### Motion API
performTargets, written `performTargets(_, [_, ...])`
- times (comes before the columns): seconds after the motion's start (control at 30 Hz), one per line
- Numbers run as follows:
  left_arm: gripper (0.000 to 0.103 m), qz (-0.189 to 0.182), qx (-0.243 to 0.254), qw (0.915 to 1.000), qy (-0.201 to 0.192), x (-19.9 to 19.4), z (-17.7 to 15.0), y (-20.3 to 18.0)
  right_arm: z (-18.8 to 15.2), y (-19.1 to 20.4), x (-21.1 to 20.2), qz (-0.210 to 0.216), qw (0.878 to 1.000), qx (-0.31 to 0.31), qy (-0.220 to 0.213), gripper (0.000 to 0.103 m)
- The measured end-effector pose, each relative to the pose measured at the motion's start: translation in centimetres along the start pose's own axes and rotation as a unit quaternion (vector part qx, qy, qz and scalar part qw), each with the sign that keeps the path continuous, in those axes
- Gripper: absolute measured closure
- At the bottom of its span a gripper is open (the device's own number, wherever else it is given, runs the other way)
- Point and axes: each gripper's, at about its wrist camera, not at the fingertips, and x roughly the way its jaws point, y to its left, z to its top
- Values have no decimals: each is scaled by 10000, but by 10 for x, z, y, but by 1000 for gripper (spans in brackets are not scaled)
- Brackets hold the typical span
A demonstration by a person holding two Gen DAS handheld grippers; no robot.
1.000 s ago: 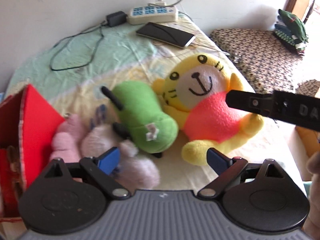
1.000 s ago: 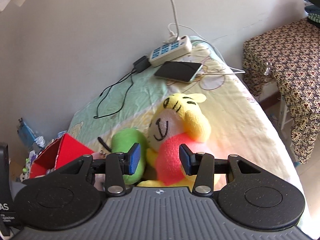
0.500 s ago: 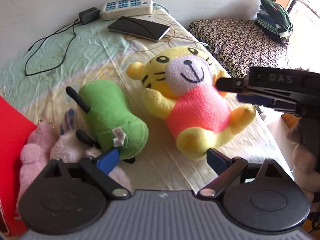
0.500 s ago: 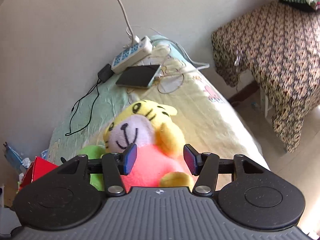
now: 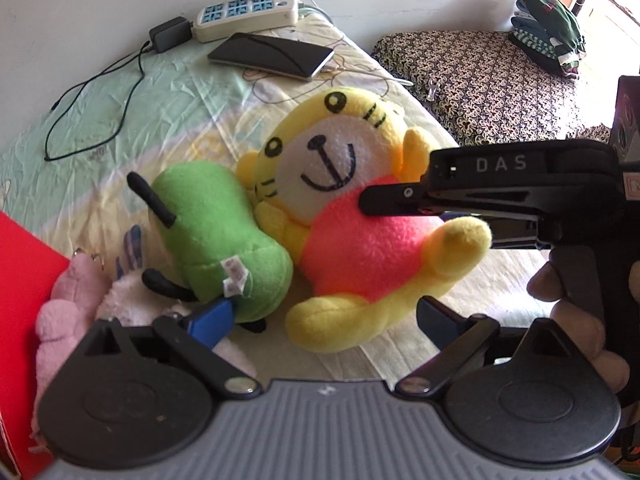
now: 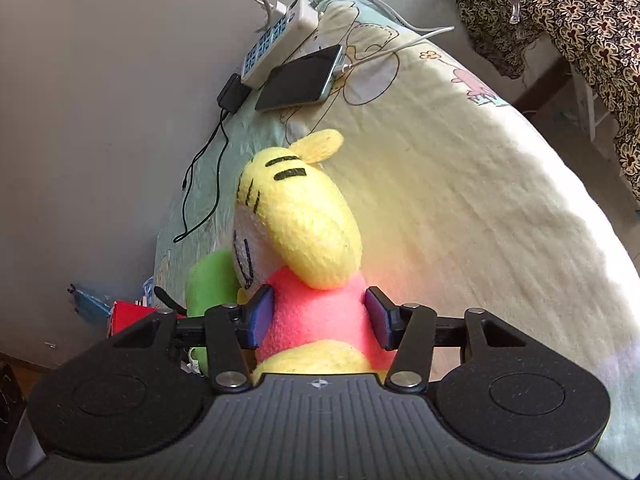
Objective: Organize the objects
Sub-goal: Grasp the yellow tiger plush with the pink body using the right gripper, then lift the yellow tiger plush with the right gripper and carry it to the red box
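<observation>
While straddling the pink belly of the yellow tiger plush (image 6: pixel 316 312) near the bed's (image 6: pixel 460 200) middle, right hand-held gripper (image 6: pixel 318 316): blue pads touching both flanks, firm squeeze impossible to confirm. Left hand-held gripper (image 5: pixel 324 320): spread wide, empty, beside the green plush (image 5: pixel 216 236). Readable on the right tool's side: "DAS".

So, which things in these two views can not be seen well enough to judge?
- Pink plush, left wrist view: partly behind the left gripper body.
- Red box, left wrist view: cut off by the left edge; contents unseen.
- Tiger plush, right wrist view: legs hidden below the right gripper; whether its fingers press the body is unclear.
</observation>
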Motion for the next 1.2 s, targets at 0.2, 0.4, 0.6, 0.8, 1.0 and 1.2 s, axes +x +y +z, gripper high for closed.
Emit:
performTargets(0.2, [6, -166, -18, 9999, 39, -5, -4, -2, -9, -2, -13, 134, 9998, 105, 75, 68])
performTargets(0.4, [4, -588, 32, 9980, 234, -6, -15, -8, -29, 1, -30, 1, 10000, -40, 21, 68])
performTargets(0.6, [3, -1104, 200, 9925, 486, -4, -35, -19, -54, -3, -48, -100, 9999, -80, 39, 69])
performTargets(0.8, [2, -1328, 503, 9869, 762, -2, -60, -36, -81, -4, -59, -127, 9996, -76, 236, 69])
performTargets(1.0, [4, -1185, 605, 9872, 882, -1, -70, -47, -93, -4, -60, -229, 9995, -143, 172, 60])
performTargets(1.2, [11, -1084, 528, 9886, 897, 0, -70, -45, -92, -11, -53, -130, 9997, 112, 195, 51])
